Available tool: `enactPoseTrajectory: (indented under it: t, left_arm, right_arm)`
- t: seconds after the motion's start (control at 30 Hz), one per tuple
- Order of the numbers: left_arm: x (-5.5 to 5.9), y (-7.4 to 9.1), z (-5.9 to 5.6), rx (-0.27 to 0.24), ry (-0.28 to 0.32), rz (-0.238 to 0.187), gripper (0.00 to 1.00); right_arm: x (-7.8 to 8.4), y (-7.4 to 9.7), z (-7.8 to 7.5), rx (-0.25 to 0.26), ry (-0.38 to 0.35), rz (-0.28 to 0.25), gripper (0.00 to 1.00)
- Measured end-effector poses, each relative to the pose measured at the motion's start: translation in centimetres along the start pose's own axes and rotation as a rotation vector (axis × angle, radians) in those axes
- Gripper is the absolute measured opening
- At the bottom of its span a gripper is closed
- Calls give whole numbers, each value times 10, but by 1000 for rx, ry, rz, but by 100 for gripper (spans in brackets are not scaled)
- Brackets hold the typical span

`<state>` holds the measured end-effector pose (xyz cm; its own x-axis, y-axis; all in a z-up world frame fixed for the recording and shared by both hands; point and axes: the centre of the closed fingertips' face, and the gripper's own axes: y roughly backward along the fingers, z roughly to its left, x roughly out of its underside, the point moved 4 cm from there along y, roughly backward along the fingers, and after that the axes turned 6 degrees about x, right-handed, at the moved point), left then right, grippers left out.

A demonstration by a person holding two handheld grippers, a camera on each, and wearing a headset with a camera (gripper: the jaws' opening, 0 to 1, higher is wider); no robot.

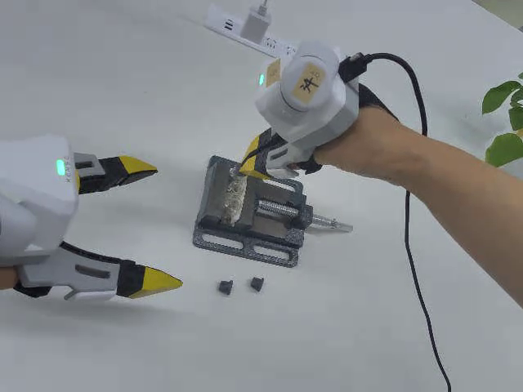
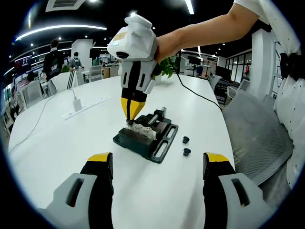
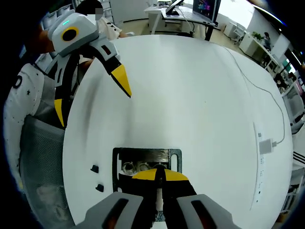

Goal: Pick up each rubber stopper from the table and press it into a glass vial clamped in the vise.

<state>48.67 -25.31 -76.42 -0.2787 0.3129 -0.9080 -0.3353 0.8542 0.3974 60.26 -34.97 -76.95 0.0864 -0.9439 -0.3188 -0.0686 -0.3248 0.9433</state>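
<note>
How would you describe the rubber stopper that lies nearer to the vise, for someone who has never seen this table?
Find the dark vise in the middle of the white table; two small dark stoppers lie loose on the person's side of its base. The wanted stopper is the one toward the vise's screw end, closer to the base than the other stopper.

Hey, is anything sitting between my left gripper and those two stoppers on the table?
Nothing visible: bare table lies between the open left gripper and the two stoppers. The right gripper is down at the vise, over the vials.
</note>
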Motion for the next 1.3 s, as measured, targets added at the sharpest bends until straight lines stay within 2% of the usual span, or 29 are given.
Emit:
enactPoseTrajectory:
  t: [0.6,0.9,1.17,1.3]
  left_arm:
    - [-6,2,-2,11,-8,14,75]
    - [-7,2,-4,13,-12,23,75]
    - [-9,3,-6,16,-19,29,75]
    - [-8,2,-7,19,-23,37,75]
  right_arm:
    - [0,3,2,30,-41,-57,0]
    - [2,13,4,50,-64,-89,2]
    - [6,23,9,59,-110,-138,10]
    - [12,26,13,65,-132,-156,17]
